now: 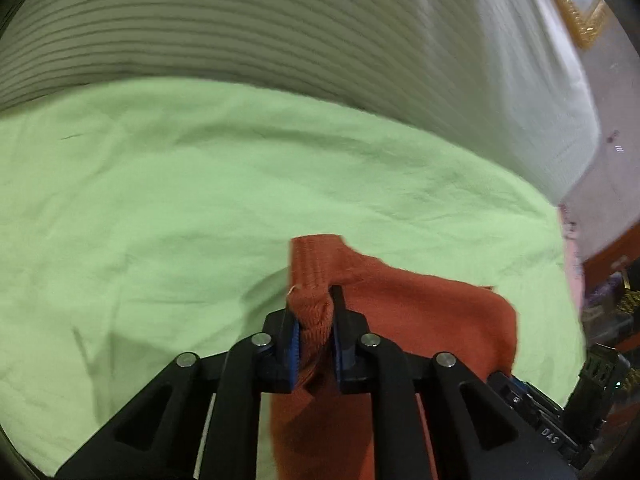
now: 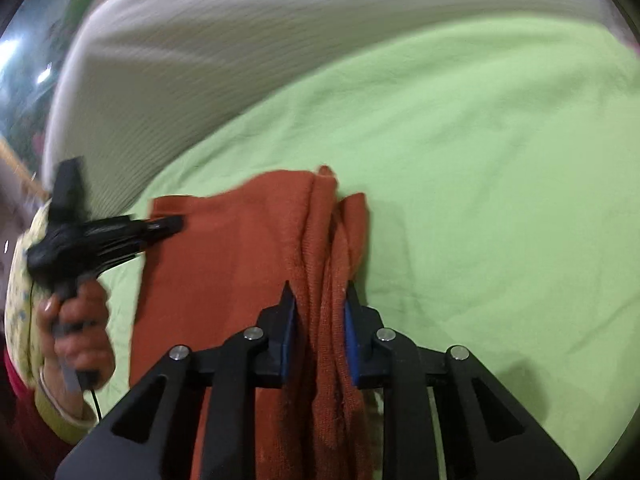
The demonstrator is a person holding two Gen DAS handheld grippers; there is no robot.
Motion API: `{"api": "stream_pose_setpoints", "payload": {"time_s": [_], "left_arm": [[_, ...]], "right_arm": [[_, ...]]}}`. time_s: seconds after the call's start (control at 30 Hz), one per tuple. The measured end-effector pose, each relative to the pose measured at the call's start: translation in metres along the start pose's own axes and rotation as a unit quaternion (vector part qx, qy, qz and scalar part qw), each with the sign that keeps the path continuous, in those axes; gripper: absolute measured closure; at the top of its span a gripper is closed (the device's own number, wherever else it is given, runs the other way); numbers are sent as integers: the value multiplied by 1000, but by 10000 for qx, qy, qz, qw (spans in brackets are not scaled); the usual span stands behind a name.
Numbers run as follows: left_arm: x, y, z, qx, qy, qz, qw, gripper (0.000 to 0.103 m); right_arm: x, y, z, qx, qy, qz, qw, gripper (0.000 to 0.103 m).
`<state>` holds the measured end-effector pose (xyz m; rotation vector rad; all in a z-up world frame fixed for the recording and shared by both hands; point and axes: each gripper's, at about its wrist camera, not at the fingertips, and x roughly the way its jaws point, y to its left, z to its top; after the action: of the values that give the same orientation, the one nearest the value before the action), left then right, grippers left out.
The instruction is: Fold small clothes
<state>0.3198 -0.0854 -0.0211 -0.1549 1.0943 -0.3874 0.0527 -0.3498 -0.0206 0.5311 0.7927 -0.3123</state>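
A rust-orange knit garment (image 1: 420, 312) lies on a light green sheet (image 1: 160, 200). In the left wrist view my left gripper (image 1: 314, 300) is shut on a bunched corner of it, and the ribbed hem stands up just beyond the tips. The right wrist view shows the garment (image 2: 240, 248) spread between both grippers. My right gripper (image 2: 320, 292) is shut on a gathered fold of the cloth, which hangs down between the blue pads. At the left of that view, the left gripper (image 2: 160, 226) grips the garment's far corner, held by a person's hand (image 2: 76, 320).
A white ribbed cover (image 1: 280, 32) rises behind the green sheet (image 2: 500, 160) in both views. A gold picture frame (image 1: 576, 8) hangs at the far right. The green sheet stretches wide to the left of the garment and to its right.
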Motion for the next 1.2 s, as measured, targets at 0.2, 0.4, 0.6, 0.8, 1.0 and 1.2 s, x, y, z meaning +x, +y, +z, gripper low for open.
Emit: {"api": "stream_pose_setpoints", "payload": {"time_s": [0.2, 0.4, 0.6, 0.8, 1.0, 1.2], "left_arm": [[-61, 22, -42, -89, -595, 231, 9979, 19], [-71, 17, -114, -80, -7, 145, 9999, 18], [-37, 14, -139, -173, 388, 381, 9984, 8], [-18, 11, -120, -130, 467, 144, 9987, 9], [-14, -9, -121, 205, 248, -16, 9995, 59], [-39, -4, -127, 61, 65, -293, 9995, 79]], "right_arm": [[-20, 0, -4, 21, 42, -345, 9994, 45], [-45, 15, -39, -225, 2, -155, 9996, 26], [-19, 9, -59, -240, 220, -357, 9988, 26], [-8, 1, -38, -166, 341, 168, 9991, 27], [-6, 0, -50, -80, 474, 396, 9981, 68], [-22, 17, -58, -139, 159, 326, 9992, 78]]}}
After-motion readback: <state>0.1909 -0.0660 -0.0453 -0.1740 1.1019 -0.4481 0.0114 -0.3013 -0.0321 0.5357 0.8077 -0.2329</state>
